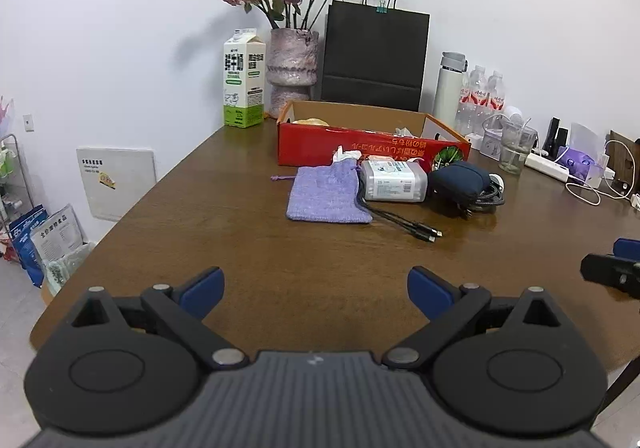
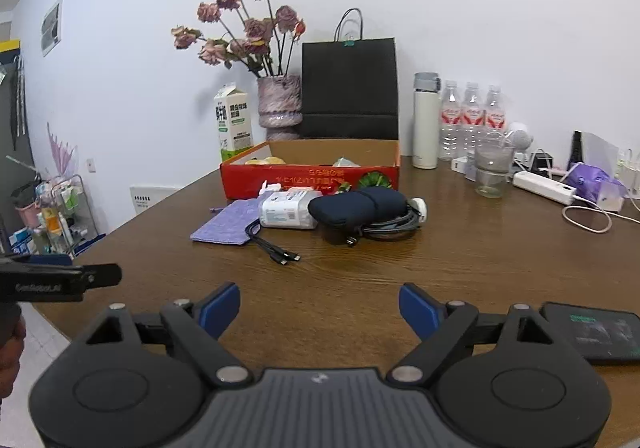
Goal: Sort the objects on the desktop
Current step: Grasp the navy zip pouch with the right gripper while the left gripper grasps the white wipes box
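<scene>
On the brown table (image 1: pixel 240 248) a purple cloth pouch (image 1: pixel 324 195) (image 2: pixel 226 221), a white packet (image 1: pixel 394 179) (image 2: pixel 288 209) and a dark blue pouch (image 1: pixel 460 179) (image 2: pixel 356 205) lie in a row. They sit in front of an open red cardboard box (image 1: pixel 360 145) (image 2: pixel 304 173). A black cable (image 1: pixel 400 221) (image 2: pixel 272 246) trails toward me, and a grey coiled cable (image 2: pixel 394 226) lies by the blue pouch. My left gripper (image 1: pixel 316 294) and right gripper (image 2: pixel 320 308) both hover open and empty, well short of these items.
At the back stand a milk carton (image 1: pixel 244 81), a vase of dried roses (image 1: pixel 292 67), a black paper bag (image 1: pixel 374 55), a white flask (image 2: pixel 426 123) and water bottles (image 2: pixel 472 119). A glass (image 2: pixel 490 171), a power strip (image 2: pixel 544 187) and chargers crowd the right. A phone (image 2: pixel 592 332) lies near my right gripper.
</scene>
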### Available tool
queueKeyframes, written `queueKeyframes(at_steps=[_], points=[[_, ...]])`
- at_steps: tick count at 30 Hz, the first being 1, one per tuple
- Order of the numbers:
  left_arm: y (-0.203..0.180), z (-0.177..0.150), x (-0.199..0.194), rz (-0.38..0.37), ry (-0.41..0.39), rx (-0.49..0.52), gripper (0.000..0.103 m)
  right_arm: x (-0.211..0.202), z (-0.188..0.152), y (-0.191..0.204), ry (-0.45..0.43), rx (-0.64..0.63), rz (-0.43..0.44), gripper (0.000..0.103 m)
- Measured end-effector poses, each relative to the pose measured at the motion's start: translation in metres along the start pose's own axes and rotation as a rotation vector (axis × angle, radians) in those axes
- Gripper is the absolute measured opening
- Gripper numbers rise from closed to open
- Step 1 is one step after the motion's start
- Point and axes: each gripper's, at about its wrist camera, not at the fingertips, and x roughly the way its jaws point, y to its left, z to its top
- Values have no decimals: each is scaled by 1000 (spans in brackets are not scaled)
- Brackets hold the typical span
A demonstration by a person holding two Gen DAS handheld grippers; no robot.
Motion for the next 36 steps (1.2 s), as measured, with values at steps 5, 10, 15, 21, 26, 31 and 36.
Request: queueKeyframes(at_steps=[5, 10, 15, 21, 26, 31, 36], points=[[-7, 22, 35, -31, 2, 25, 100, 35, 15, -6, 19, 8, -1, 85], [-24, 49, 89, -93, 25, 96, 100, 89, 40, -25, 37, 73, -11, 85], [-49, 73, 148, -153, 55, 160, 100, 156, 72, -53, 62, 175, -27, 85], [-80, 80, 205, -180, 77, 271, 100, 235, 94, -75, 172, 308, -91, 86], [-88, 79, 233, -191, 101, 277, 101, 263, 98, -79, 187, 324, -110, 88], [-98, 81, 253, -168, 142, 266, 101, 275, 102, -86, 204, 316, -78, 84], [-92, 82, 253, -163, 155, 218, 85, 270, 104, -92, 199, 288, -41, 58]])
